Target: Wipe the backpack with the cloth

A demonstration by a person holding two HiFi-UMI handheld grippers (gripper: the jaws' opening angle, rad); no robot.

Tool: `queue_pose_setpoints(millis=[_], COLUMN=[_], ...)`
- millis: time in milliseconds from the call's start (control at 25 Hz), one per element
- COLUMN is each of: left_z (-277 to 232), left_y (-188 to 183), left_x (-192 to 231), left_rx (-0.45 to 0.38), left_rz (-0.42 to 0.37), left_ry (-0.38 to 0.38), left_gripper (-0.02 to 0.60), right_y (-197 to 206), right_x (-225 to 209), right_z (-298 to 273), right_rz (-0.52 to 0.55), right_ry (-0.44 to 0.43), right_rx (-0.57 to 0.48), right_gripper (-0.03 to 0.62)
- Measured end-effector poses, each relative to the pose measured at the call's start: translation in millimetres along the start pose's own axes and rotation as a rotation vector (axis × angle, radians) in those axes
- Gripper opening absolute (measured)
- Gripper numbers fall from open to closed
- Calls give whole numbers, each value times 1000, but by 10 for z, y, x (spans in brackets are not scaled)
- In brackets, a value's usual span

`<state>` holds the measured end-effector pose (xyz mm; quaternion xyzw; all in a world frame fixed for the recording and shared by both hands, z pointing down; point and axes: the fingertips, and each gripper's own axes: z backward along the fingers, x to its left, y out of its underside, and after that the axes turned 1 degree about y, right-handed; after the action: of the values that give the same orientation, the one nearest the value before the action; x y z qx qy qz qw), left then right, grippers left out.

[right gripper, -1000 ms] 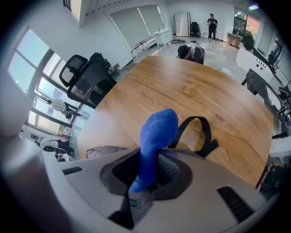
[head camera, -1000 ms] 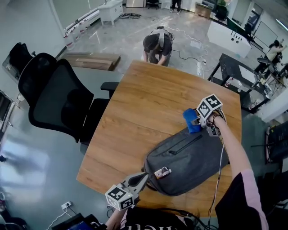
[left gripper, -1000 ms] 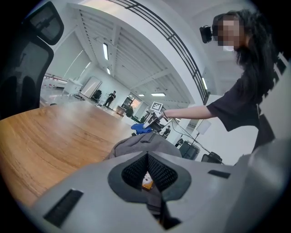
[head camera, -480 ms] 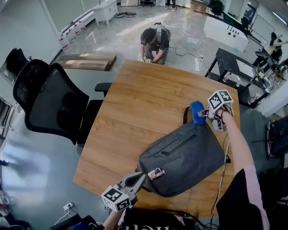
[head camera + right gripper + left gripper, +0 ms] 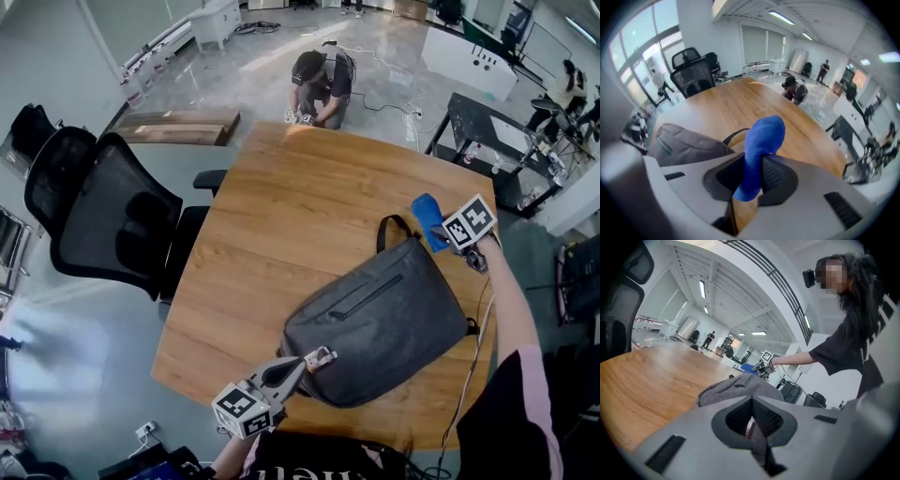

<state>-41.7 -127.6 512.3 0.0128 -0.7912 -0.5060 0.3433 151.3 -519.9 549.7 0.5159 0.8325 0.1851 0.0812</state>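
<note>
The grey fabric backpack (image 5: 380,323) lies flat on the round-cornered wooden table (image 5: 281,216), its black carry loop (image 5: 386,231) pointing away from the person. The left gripper (image 5: 305,364) has its jaws pressed together on a small tab (image 5: 322,355) at the bag's near edge, probably a zip pull or label, though the view is too dim to say which; this pins the bag in place. The right gripper (image 5: 442,234) pinches a bright blue soft cloth (image 5: 428,216), which hangs in the air just past the loop end and touches neither bag nor table. I judge this a pause between strokes. The next move calls for lowering the cloth onto the grey fabric and dragging it across while the left jaws hold the bag against the pull. No brand or label on the bag can be read; the only print is the black-and-white square markers on the gripper cubes (image 5: 469,222).
</note>
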Motion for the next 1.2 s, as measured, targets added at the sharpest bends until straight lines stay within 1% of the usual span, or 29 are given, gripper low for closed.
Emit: queue_pose_setpoints(millis=[80, 120, 160, 200, 320, 440, 600, 920, 1200], left_z=[-45, -66, -84, -98, -122, -138, -159, -282, -379], left_y=[21, 34, 47, 56, 73, 168, 151, 213, 219], left_x=[-74, -106, -134, -157, -221, -252, -307, -493, -667], left_rx=[10, 16, 23, 30, 41, 39, 37, 60, 51], left_rz=[-4, -6, -8, -9, -17, -49, -47, -71, -86], left_ry=[18, 24, 29, 32, 42, 72, 72, 109, 131], left_gripper=[-3, -3, -2, -2, -2, -2, -3, -2, -2], right_y=[81, 117, 158, 204, 387, 592, 884, 1724, 2497], right_x=[19, 59, 111, 167, 308, 362, 406, 522, 680], right_z=[16, 20, 18, 10, -23, -3, 35, 202, 431], right_rz=[198, 270, 311, 330, 350, 344, 325, 251, 154], right_ry=[34, 34, 24, 8, -30, -37, -32, -29, -8], right_rx=[-33, -50, -66, -81, -105, -110, -111, -59, -30], right_gripper=[78, 78, 78, 78, 78, 78, 78, 78, 78])
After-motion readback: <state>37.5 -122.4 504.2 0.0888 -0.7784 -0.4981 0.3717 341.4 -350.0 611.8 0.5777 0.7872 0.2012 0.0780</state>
